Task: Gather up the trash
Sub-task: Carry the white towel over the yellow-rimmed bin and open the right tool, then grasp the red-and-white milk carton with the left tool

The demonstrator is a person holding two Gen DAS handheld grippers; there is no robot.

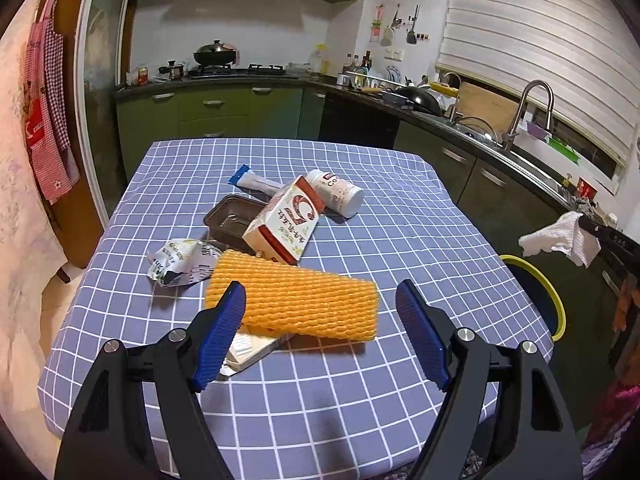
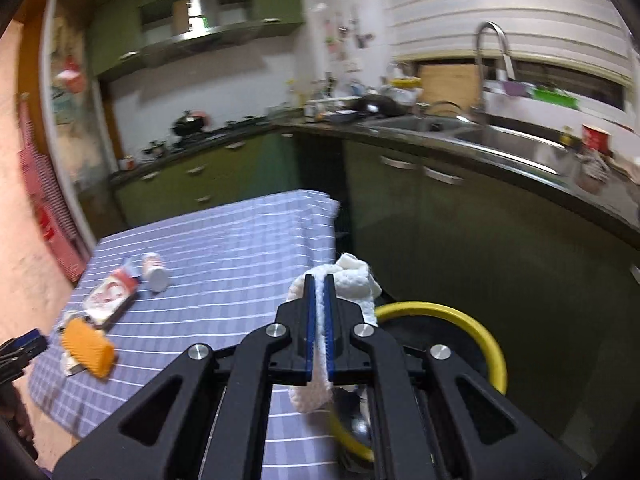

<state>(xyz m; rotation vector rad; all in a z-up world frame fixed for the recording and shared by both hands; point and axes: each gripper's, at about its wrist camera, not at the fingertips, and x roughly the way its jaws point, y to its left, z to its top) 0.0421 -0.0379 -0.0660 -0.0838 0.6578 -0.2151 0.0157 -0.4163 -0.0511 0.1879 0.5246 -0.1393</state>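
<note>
The right gripper (image 2: 319, 280) is clamped on a crumpled white paper towel (image 2: 352, 276), its blue pads pressed together on the wad, which bulges above and hangs below the jaws. It is held in the air past the right edge of the table (image 2: 224, 248), directly above the near side of the yellow-rimmed bin (image 2: 486, 334) on the floor beside that edge. The bin lies below and slightly right of the fingers, so release calls for little more than a short carry over the opening. The bin interior is dark; something pale and a shiny surface show low inside, but the contents cannot be identified. The left gripper (image 1: 320, 328) hovers over the table with its fingers wide apart and nothing between the pads. The orange foam net sleeve (image 1: 292, 300) lies just ahead of it, long axis running across the gap, left fingertip overlapping its near-left corner. This hand is the nearer to the remaining items: the milk carton (image 1: 286, 220), white bottle (image 1: 340, 192), brown tray (image 1: 230, 218), crumpled wrapper (image 1: 180, 262) and blue-capped tube (image 1: 252, 180).
</note>
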